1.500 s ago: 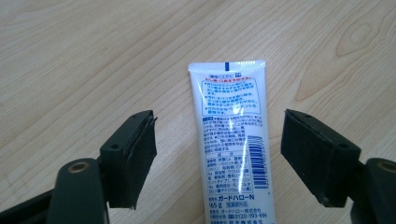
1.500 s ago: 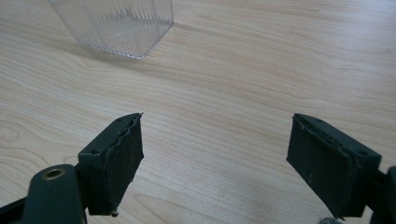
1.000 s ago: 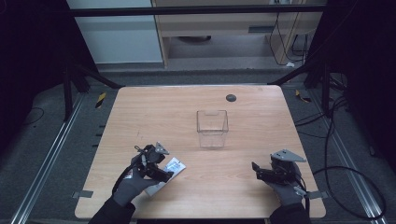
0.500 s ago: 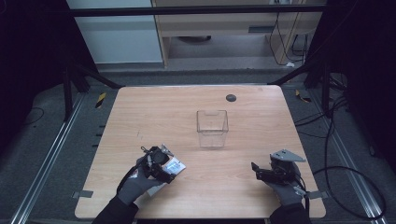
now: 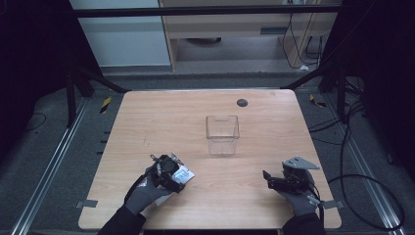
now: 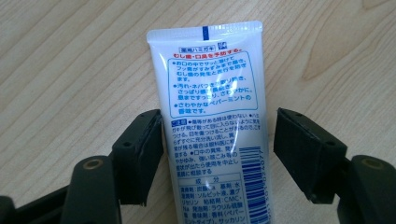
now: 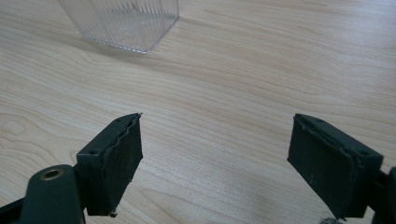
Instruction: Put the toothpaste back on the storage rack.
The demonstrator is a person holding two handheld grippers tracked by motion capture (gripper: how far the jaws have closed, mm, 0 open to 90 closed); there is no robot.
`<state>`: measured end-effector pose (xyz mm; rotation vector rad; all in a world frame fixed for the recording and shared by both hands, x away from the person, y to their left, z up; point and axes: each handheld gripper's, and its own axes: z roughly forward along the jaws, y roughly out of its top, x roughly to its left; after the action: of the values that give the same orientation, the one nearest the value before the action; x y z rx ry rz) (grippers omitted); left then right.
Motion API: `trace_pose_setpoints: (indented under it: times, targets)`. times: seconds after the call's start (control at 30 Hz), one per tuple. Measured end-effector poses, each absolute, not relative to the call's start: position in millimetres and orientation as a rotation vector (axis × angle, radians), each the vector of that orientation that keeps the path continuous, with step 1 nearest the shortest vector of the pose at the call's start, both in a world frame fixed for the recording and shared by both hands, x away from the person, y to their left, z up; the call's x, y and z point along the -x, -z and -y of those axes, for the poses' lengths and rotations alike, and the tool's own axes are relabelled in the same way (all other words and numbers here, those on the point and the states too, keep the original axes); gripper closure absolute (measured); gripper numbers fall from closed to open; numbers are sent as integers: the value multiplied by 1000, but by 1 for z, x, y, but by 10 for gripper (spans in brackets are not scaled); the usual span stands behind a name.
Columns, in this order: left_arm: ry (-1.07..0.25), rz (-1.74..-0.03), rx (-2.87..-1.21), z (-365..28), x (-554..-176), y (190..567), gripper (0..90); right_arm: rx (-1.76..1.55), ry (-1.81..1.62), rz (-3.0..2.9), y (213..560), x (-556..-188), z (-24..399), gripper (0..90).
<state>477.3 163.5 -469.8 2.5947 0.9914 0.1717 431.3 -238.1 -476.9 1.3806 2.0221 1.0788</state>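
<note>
A white toothpaste tube (image 6: 210, 93) with blue print lies flat on the wooden table (image 5: 161, 122), crimped end away from me. My left gripper (image 6: 219, 121) straddles it. Its jaws have just been closing with the tube between them. The left pad (image 6: 147, 154) meets the tube's edge, and a gap remains at the right pad (image 6: 299, 149). In the high view the left gripper (image 5: 171, 176) sits over the tube (image 5: 186, 174) at the front left. My right gripper (image 5: 268, 178) rests at the front right, open, with bare table between its pads (image 7: 116, 158).
A clear ribbed plastic container (image 5: 222, 134) stands upright at mid-table, and its lower corner (image 7: 121, 23) lies ahead of the right gripper. A small dark disc (image 5: 242, 102) lies near the far edge. Cables run over the floor to the right of the table.
The left hand has crept slightly right and forward over the tube. The right hand has stayed still.
</note>
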Motion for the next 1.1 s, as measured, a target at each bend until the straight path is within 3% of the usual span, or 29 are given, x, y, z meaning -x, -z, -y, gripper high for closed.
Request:
trace_pose_setpoints:
  times: [0.6,1.1]
  targets:
    - [-182,-1013,-2602,-160,-480,471,396,-1379,-1081,-2024,477,-432,237,174]
    - [-206,-992,-2601,-161,-472,458,649,-1385,-1076,-2025,477,-432,239,174]
